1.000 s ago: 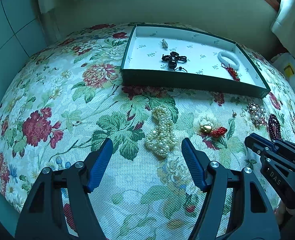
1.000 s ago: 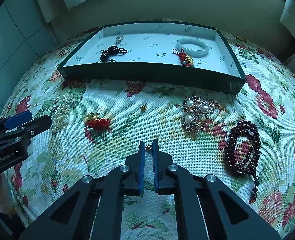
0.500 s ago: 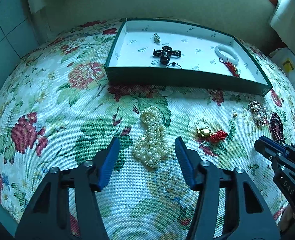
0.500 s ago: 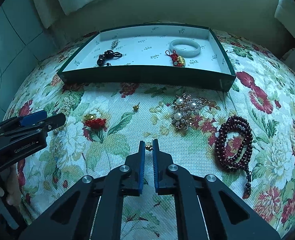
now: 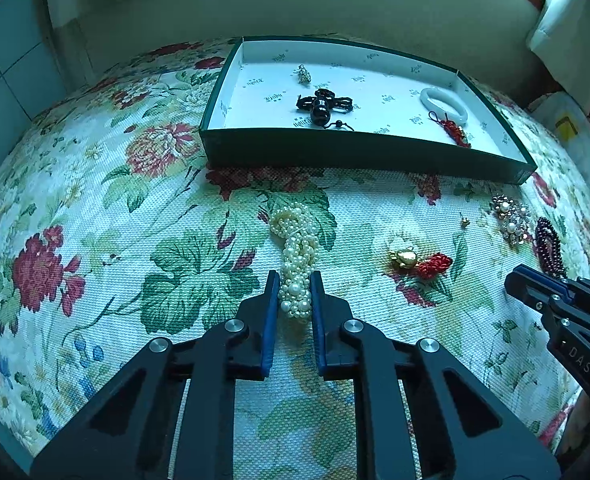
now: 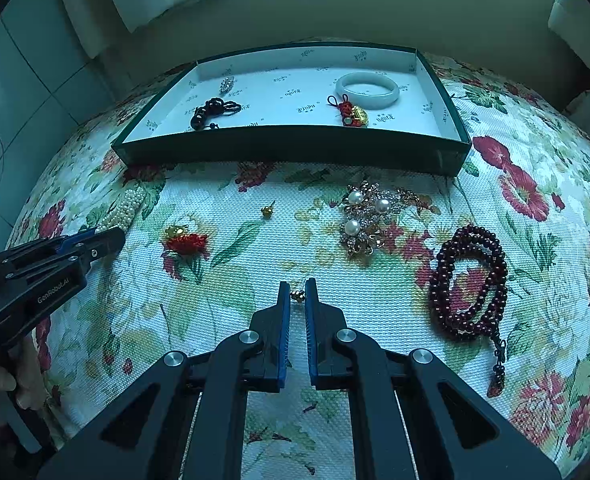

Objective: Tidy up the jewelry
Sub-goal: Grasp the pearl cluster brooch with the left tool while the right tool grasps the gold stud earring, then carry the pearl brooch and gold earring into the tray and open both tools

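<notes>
Left tool [image 5: 293, 294]: fingers drawn in on both sides of the near end of the pearl strand [image 5: 297, 258], pads pressing its beads; clamped on it, strand resting on the floral cloth [image 5: 135, 264].
Pearl strand axis: runs straight away from the left tool toward the green tray [image 5: 359, 152]; only the near end is gripped, the far bunch lies free on the cloth.
Right tool [image 6: 297, 294]: fingers nearly together, pinching a small gold bead piece [image 6: 297, 295] at the tips; it appears held just above the cloth, contact cannot be told.
Nearer arm: the left tool alone reaches the strand; the right tool [image 5: 543, 292] sits well to its right.
Loose pieces, middle ground: gold charm with red tassel [image 6: 185, 242], small gold stud [image 6: 268, 210], pearl brooch [image 6: 365, 220], dark red bead necklace [image 6: 471, 276].
Tray, far side of the cloth: directly beyond the strand's far end; holds a black bead bracelet [image 5: 323, 106], a small silver piece [image 5: 303, 74], a white bangle [image 5: 443, 102] and a red knotted charm [image 5: 453, 132].
Judgement: the lift must carry the strand forward along its own axis over the tray's near wall; the trailing bunch may catch that wall.
</notes>
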The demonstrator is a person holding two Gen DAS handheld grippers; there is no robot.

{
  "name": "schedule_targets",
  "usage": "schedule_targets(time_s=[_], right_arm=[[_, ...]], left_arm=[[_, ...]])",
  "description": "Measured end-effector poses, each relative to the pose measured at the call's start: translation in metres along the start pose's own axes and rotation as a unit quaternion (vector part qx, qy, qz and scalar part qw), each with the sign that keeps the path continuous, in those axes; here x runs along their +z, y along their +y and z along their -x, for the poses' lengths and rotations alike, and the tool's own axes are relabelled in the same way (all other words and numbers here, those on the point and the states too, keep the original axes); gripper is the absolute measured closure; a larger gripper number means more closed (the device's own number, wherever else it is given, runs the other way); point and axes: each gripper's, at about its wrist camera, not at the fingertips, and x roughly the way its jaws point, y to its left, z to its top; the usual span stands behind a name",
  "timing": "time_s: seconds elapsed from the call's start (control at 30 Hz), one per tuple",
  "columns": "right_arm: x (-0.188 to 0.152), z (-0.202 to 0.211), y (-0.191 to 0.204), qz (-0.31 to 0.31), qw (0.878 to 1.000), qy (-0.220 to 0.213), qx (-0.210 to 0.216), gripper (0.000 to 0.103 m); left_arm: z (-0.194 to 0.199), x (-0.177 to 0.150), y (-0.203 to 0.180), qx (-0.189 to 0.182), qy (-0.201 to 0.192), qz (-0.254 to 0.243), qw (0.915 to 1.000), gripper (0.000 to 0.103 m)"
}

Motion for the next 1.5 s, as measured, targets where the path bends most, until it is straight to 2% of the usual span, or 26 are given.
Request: schedule_targets(time_s=[0.5,0.83,1.13,1.5], right_arm=[[0.006,0.009,0.001,-0.001,1.000,-0.009,0.002,0.096],[0.023,0.018,0.000,-0.001,1.000,-0.026,0.005,0.096],[0.066,0.023,0.006,0.015,0.998,-0.059,0.004,0.096],[0.146,-0.005,0.005,0.028,0.996,-0.089,-0.001,0.096]], left_arm=[[0.034,0.010,-0.006,-0.013,-0.038,0.000,0.9992,0.090],[0.050,0.032,-0.011,-0.020,-0.068,-0.008,0.9974,0.090],[0.049,0.075,-0.009,-0.022,-0.101,-0.013,0.9946,0.090],[0.016,0.139,-0.005,-0.009,-0.124,-0.025,0.9919,0.090]])
